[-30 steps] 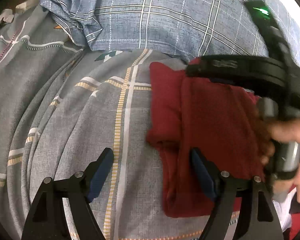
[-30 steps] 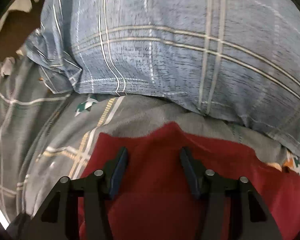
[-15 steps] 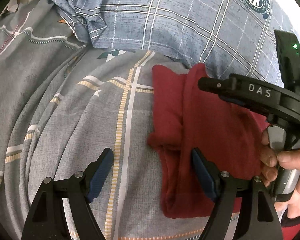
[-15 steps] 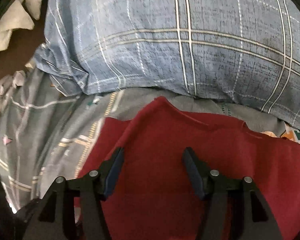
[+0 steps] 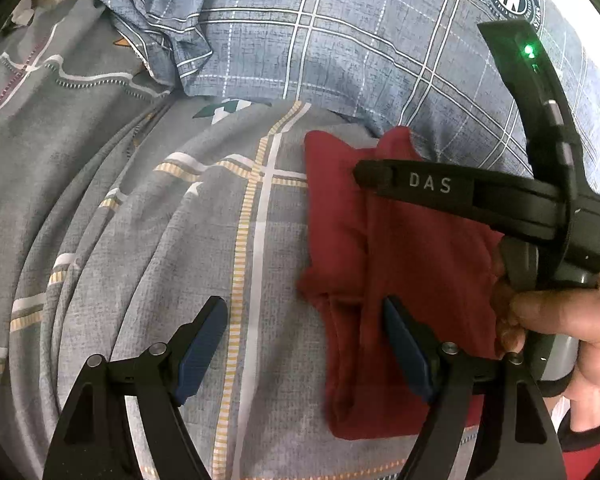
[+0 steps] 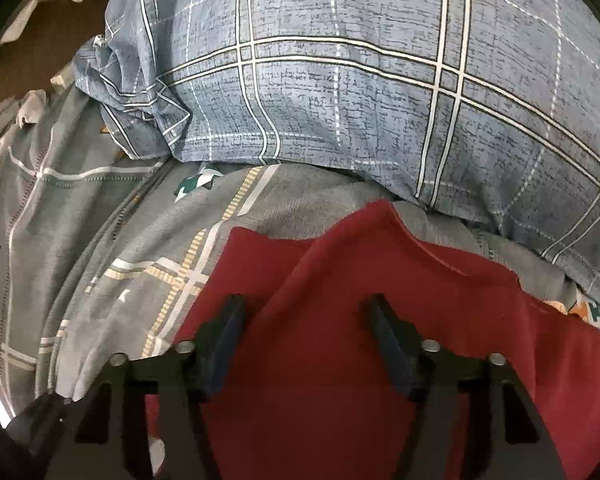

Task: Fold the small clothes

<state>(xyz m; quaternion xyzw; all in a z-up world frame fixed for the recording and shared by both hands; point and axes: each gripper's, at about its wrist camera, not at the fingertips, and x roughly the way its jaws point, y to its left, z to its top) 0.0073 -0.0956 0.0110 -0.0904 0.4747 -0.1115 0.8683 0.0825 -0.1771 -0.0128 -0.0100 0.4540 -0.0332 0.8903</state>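
- Grey checked bedsheet with yellow and white stripes covers the bed, with a blue plaid pillow lying along its far side.
- Dark red folded garment lies flat on the sheet, its far corner touching the pillow.
- Left gripper has its jaws spread wide, holding nothing; its right finger sits over the garment's left edge and its left finger over bare sheet.
- Right gripper is also released, jaws wide, both fingers above the red cloth; whether they touch it I cannot tell.
- Right hand grips its handle at the garment's right side.
- Left of the garment, open sheet runs wide.
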